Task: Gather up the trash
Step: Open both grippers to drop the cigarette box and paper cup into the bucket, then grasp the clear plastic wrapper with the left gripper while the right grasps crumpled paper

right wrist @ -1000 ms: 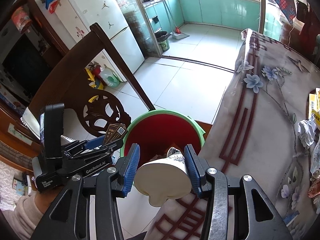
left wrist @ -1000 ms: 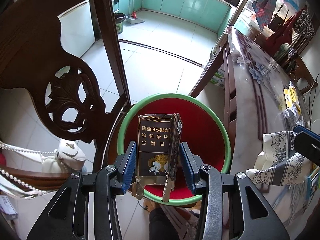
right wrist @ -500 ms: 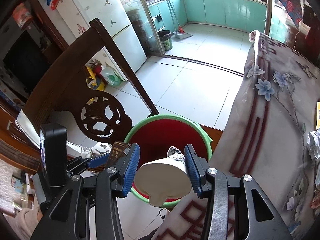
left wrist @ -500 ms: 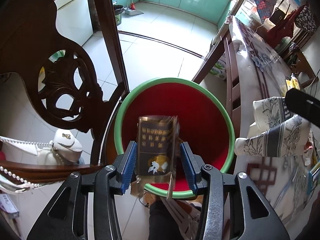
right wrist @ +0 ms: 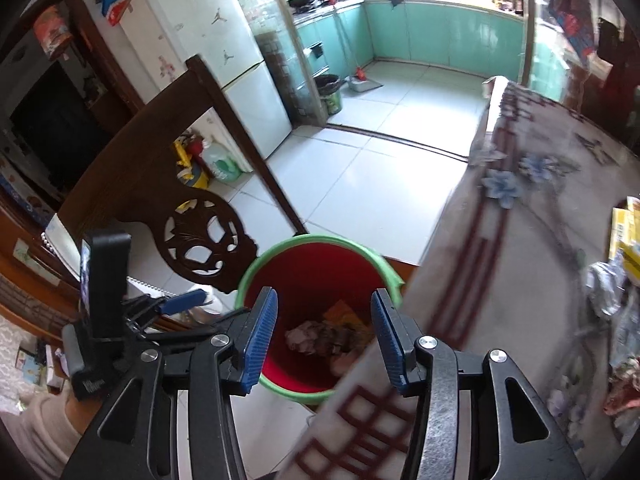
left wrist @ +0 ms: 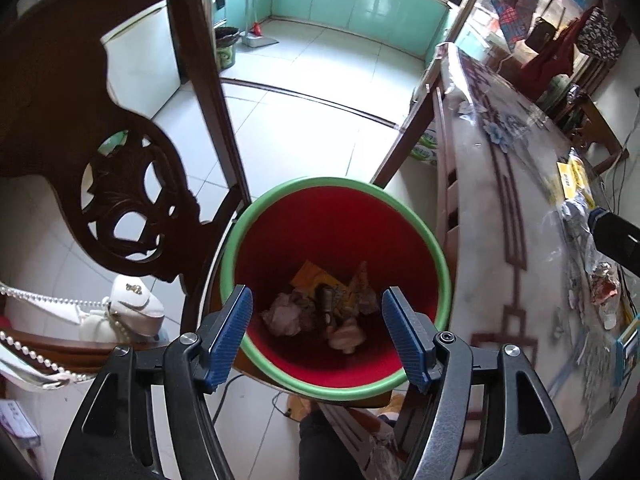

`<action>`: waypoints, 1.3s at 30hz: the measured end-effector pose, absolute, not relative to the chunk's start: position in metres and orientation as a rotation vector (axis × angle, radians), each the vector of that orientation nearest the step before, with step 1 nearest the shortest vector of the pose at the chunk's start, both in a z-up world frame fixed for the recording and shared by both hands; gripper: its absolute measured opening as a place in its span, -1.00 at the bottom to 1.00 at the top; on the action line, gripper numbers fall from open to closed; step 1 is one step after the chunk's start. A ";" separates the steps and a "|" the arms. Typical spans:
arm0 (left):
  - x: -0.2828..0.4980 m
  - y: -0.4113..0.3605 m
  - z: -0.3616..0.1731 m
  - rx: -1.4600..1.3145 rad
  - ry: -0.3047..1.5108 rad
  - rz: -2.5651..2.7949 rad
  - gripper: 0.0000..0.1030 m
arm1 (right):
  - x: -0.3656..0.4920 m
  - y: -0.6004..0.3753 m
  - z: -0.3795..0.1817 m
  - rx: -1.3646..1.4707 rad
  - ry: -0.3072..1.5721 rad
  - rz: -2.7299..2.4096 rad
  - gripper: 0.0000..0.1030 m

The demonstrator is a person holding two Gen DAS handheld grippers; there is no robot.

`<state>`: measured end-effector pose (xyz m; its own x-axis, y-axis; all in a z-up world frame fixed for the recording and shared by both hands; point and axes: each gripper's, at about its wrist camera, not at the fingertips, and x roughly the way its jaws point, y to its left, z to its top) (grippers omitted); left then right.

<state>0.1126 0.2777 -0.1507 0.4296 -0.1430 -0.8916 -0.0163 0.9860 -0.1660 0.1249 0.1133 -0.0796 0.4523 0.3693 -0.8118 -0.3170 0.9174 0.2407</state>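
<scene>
Presently, listed left to right.

Carved wooden chair (left wrist: pixel 120 208): dark backrest with openwork, at the left, just beside the bin. A white bag with a pearl strap (left wrist: pixel 128 312) hangs low against it.

Left hand-held gripper (left wrist: pixel 316 336): released, blue-padded jaws spread wide with nothing between them, poised over the near rim of the bin. In the right wrist view it shows at the left (right wrist: pixel 180 304), beside the bin.

Bin (left wrist: pixel 336 184): red inside, green rim, standing on the tiled floor between the chair and the table. Contents on its bottom: crumpled paper (left wrist: pixel 284 316), a yellow wrapper (left wrist: pixel 316 280), a dark cigarette pack (left wrist: pixel 326 304) and a pale paper cup (left wrist: pixel 348 336), all heaped together and touching.

Right hand-held gripper (right wrist: pixel 324 340): released, jaws parted and empty, above the bin's right side and the near edge of the table; the bin (right wrist: pixel 320 240) and its heap show between its pads.

Table (left wrist: pixel 500 240): covered with a floral cloth, right of the bin. More trash lies on its far right part: yellow packets (left wrist: pixel 572 180), crumpled foil (left wrist: pixel 576 216) and a red-and-white wrapper (left wrist: pixel 604 288).
</scene>
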 end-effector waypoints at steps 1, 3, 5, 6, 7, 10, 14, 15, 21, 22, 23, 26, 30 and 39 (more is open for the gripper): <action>0.112 0.274 -0.149 -0.153 1.121 -0.088 0.29 | 0.123 0.105 -0.079 0.061 1.014 0.408 -0.08; 0.112 0.266 -0.146 -0.147 1.116 -0.101 0.29 | 0.117 0.077 -0.078 0.073 1.012 0.342 -0.08; 0.111 0.258 -0.144 -0.141 1.114 -0.111 0.29 | 0.111 0.046 -0.078 0.093 1.013 0.273 -0.08; 0.111 0.253 -0.143 -0.138 1.114 -0.116 0.29 | 0.107 0.028 -0.079 0.105 1.014 0.234 -0.08; 0.111 0.248 -0.142 -0.135 1.115 -0.120 0.29 | 0.103 0.011 -0.080 0.115 1.015 0.200 -0.08; 0.108 0.231 -0.139 -0.125 1.117 -0.132 0.29 | 0.095 -0.040 -0.079 0.135 1.015 0.096 -0.08; 0.103 0.204 -0.133 -0.109 1.109 -0.136 0.29 | 0.086 -0.106 -0.081 0.118 1.019 0.015 -0.08; 0.100 0.193 -0.130 -0.109 1.106 -0.133 0.29 | 0.084 -0.118 -0.082 0.106 1.023 0.001 -0.08; 0.091 0.136 -0.118 -0.118 1.091 -0.145 0.29 | 0.084 -0.189 -0.104 0.097 1.075 0.012 -0.08; 0.090 0.125 -0.116 -0.120 1.092 -0.148 0.29 | 0.087 -0.198 -0.109 0.096 1.088 0.034 -0.08; 0.088 0.112 -0.115 -0.130 1.092 -0.155 0.29 | 0.089 -0.202 -0.114 0.099 1.095 0.052 -0.08; 0.082 0.083 -0.109 -0.160 1.087 -0.174 0.29 | 0.096 -0.216 -0.132 0.099 1.143 0.096 -0.08; 0.075 0.041 -0.104 -0.160 1.081 -0.207 0.30 | 0.100 -0.227 -0.152 0.080 1.173 0.144 -0.08; 0.079 -0.036 -0.109 -0.103 1.139 -0.288 0.30 | 0.090 -0.261 -0.165 0.227 1.166 0.227 -0.82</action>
<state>0.0793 -0.0363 -0.1093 0.3865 -0.2780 -0.8794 0.1740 0.9584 -0.2264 0.0900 -0.2610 -0.1649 0.3768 0.2922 -0.8790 -0.0585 0.9545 0.2923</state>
